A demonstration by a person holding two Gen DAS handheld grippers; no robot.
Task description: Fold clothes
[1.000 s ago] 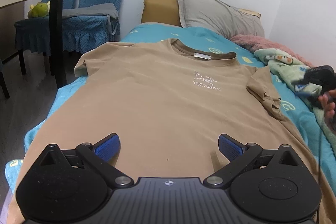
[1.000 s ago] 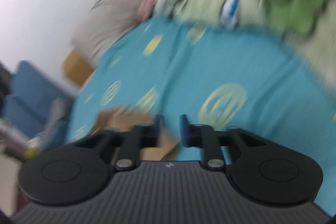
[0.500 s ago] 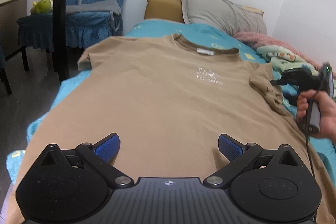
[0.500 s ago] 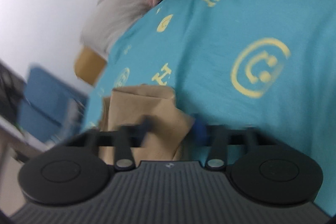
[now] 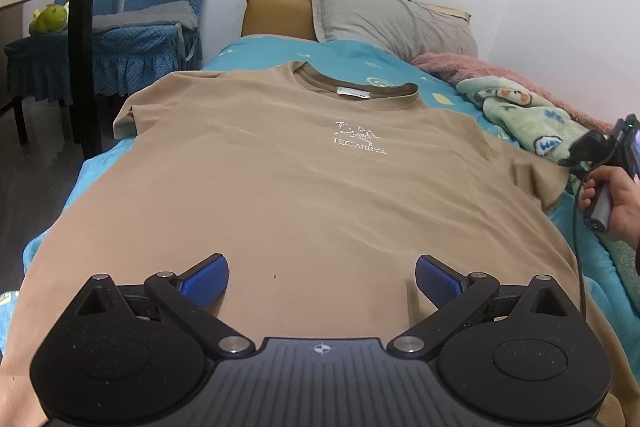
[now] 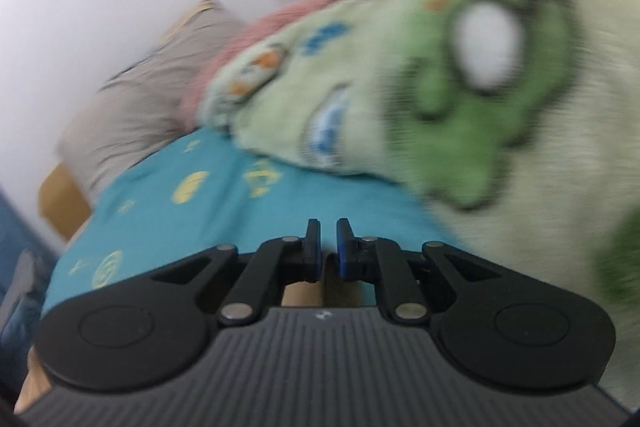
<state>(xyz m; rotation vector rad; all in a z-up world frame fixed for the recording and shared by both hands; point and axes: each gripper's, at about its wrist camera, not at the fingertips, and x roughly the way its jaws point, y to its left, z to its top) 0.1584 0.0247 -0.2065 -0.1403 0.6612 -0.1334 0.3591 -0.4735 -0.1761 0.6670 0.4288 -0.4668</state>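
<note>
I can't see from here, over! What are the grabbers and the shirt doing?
Left gripper open, low over the hem. Right gripper nearly shut, holding nothing visible. Tan T-shirt flat on the bed, unfolded. Green blanket lies beside the right sleeve.

Bed point(image 5: 248, 47) w/ teal sheet: tan t-shirt point(image 5: 296, 195) flat across middle, collar twd head end; grey pillow point(image 5: 392, 17) at head; green blanket point(image 5: 532, 119) along right edge.

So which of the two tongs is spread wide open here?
The left tongs, blue pads far apart above the tan T-shirt; the right tongs show only a narrow gap.
</note>
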